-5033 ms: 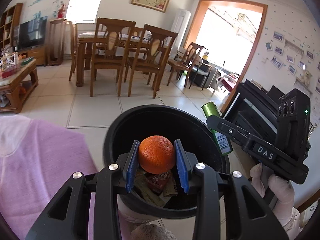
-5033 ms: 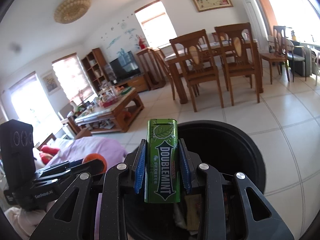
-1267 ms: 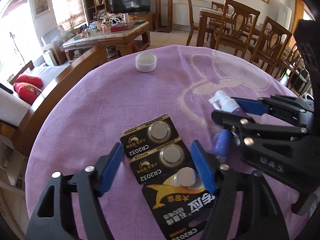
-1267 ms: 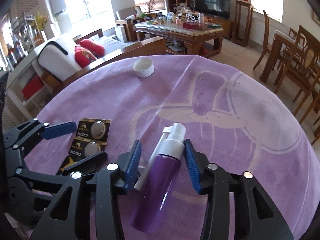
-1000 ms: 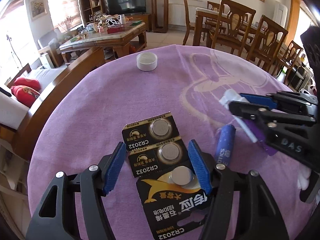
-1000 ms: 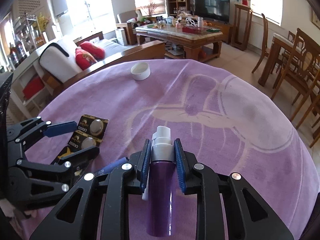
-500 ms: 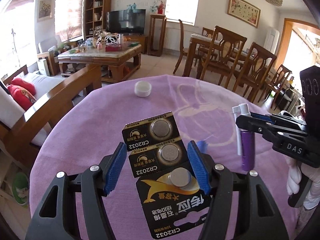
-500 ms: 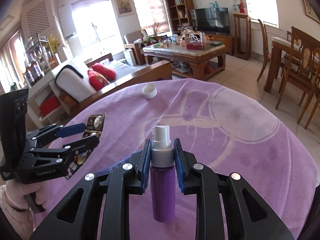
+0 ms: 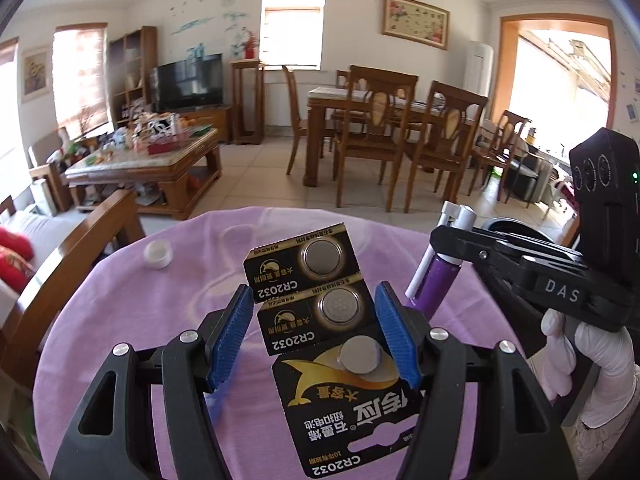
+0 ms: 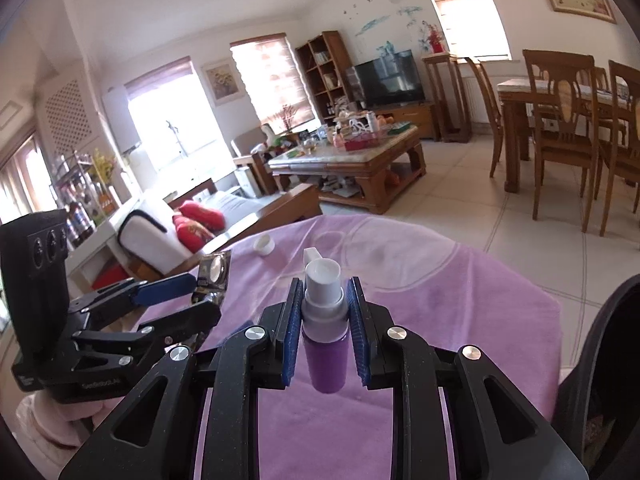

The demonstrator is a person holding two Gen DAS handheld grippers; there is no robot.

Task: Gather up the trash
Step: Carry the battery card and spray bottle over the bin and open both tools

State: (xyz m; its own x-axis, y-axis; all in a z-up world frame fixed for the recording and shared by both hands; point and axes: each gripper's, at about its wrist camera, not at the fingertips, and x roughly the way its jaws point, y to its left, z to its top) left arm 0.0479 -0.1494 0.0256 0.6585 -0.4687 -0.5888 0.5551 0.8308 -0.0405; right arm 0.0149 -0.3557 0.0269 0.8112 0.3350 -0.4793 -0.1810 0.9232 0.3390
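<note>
The left gripper [image 9: 314,334] clamps the CR2032 battery card [image 9: 320,332] above the purple surface [image 9: 160,312]; the right gripper [image 10: 324,334] pinches the purple spray bottle [image 10: 325,344]; carry both level over the black bin [image 10: 600,360] before releasing.

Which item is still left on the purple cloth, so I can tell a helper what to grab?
On the purple tablecloth, look toward its far left edge, nearest the wooden sofa arm. A small white cap sits there alone, round and open-topped, untouched by either gripper.
</note>
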